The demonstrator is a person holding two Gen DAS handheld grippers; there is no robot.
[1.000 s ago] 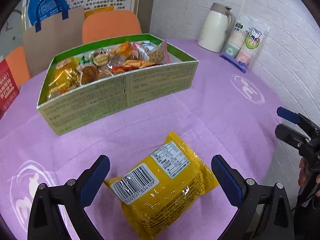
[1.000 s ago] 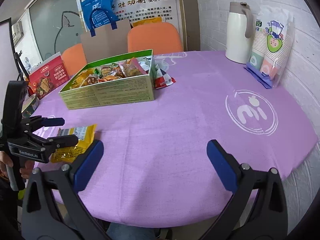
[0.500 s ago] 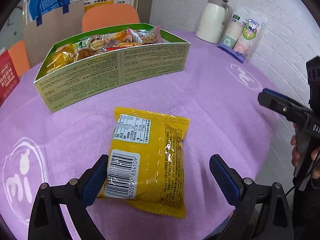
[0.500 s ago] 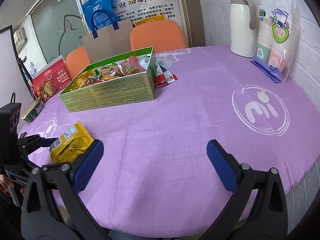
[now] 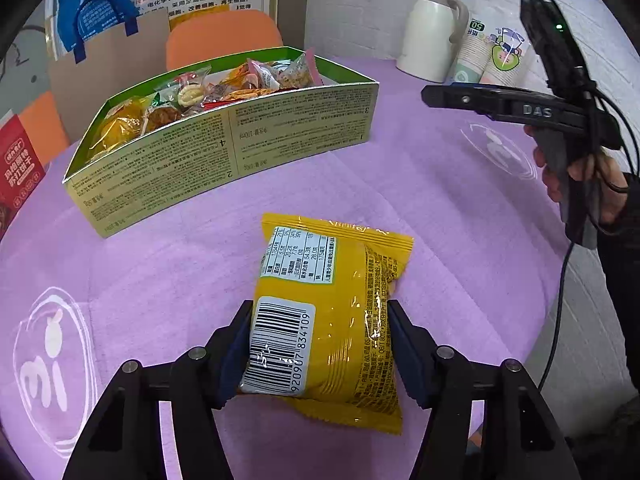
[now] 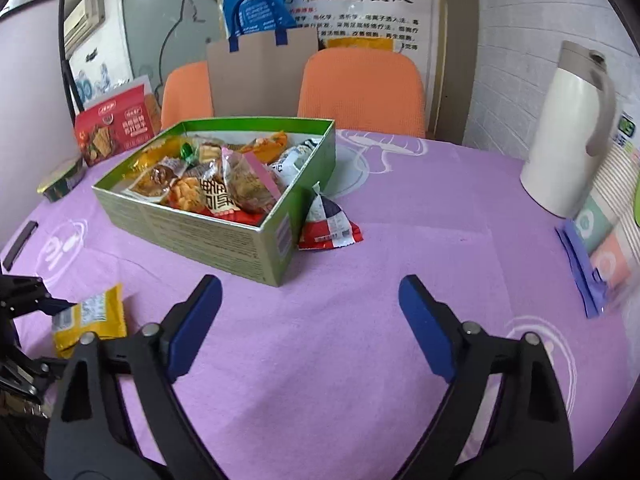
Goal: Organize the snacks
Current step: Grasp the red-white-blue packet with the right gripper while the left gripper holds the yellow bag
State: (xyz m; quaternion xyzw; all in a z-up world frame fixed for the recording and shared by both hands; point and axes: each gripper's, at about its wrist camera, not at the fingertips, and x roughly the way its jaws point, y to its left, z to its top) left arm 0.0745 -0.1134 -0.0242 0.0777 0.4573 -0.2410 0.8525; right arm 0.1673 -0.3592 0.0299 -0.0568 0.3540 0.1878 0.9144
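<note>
At lower centre, the left gripper (image 5: 320, 344) is closing on a yellow snack packet (image 5: 332, 304) lying on the purple tablecloth (image 5: 160, 272), which may slip if pinched only by its puffy sides, while the right gripper (image 6: 310, 328) narrows on nothing.

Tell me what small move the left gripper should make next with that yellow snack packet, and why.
Probably finish closing, then lift. The left gripper has its closing jaws against both sides of the yellow packet, which lies flat on the purple tablecloth, outside the green box of snacks.
</note>
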